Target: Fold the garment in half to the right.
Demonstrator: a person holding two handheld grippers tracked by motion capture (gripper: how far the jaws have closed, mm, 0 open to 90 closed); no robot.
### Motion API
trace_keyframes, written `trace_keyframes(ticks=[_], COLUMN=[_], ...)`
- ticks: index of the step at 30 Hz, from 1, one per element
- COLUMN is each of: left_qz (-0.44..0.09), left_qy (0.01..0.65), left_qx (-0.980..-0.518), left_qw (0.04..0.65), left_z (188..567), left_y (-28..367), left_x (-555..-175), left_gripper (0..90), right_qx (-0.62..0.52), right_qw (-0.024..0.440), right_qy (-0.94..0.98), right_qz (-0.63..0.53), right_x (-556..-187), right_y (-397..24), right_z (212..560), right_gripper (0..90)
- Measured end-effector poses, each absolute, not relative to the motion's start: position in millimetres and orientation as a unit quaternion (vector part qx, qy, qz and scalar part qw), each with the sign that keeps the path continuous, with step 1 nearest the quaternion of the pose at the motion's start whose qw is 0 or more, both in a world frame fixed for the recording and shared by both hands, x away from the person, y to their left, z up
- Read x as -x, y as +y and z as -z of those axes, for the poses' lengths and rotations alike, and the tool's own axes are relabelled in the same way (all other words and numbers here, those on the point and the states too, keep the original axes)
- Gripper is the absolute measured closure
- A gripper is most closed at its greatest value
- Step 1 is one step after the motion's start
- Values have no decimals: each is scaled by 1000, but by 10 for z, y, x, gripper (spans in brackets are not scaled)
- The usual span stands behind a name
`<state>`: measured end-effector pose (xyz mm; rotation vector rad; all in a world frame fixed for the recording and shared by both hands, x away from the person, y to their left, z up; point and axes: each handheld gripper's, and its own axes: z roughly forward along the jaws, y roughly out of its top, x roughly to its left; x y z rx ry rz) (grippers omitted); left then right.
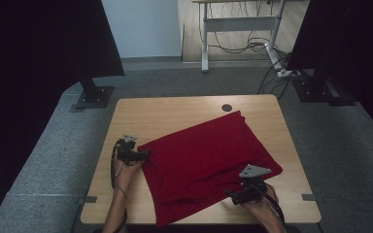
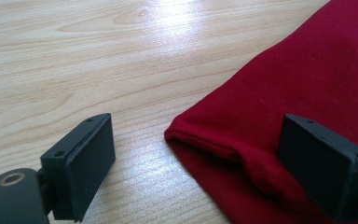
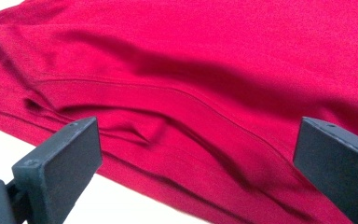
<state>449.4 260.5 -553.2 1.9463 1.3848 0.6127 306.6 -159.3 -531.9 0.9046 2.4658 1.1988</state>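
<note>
Grey carpet surrounds a light wooden desk [image 1: 184, 116], with dark panels on stands at both rear sides and a second desk frame with loose cables farther back. A round black cable port [image 1: 227, 107] sits near the desk's far edge.

Red folded cloth [image 1: 206, 162] lies flat on the desk, turned at an angle, covering the centre and reaching the near edge. It appears to be a garment, though the folds hide its type.

Left tool [image 1: 143, 155]: held at the cloth's left corner, jaws spread. In the left gripper view, the left tool [image 2: 193, 163] straddles the folded corner of the cloth [image 2: 307, 84]; one jaw stands over bare wood, the other over the fabric.

Right tool [image 1: 230, 194]: held at the cloth's near right edge, jaws spread. In the right gripper view, the right tool [image 3: 196, 172] faces the layered, wrinkled edge of the cloth [image 3: 205, 60], with both jaws apart and nothing pinched.
</note>
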Motion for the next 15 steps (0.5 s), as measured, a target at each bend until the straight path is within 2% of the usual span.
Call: trace_keyframes(ticks=[7,10,14,15], left_qz=[-235,-235,-235,-235], left_qy=[531,533,533,533], left_qx=[-744,-742,-742,-742], left_qw=[332,332,332,332], left_z=[5533,5534,5533,5534], left_y=[2603,2599,2600,2599], left_x=[-4493,-4486,-4486,-4486], left_gripper=[114,114,114,114], right_qx=[-279,-221,-216,-199], right_qw=[119,102,100,98], right_qy=[857,872,874,882], right_qz=[-417,-424,-423,-416], right_x=[-3060,-3000,-2991,-2966], right_y=[-1362,-1008,-972,-856], right_z=[5295,5250,5248,5256], right_gripper=[19,23,23,27])
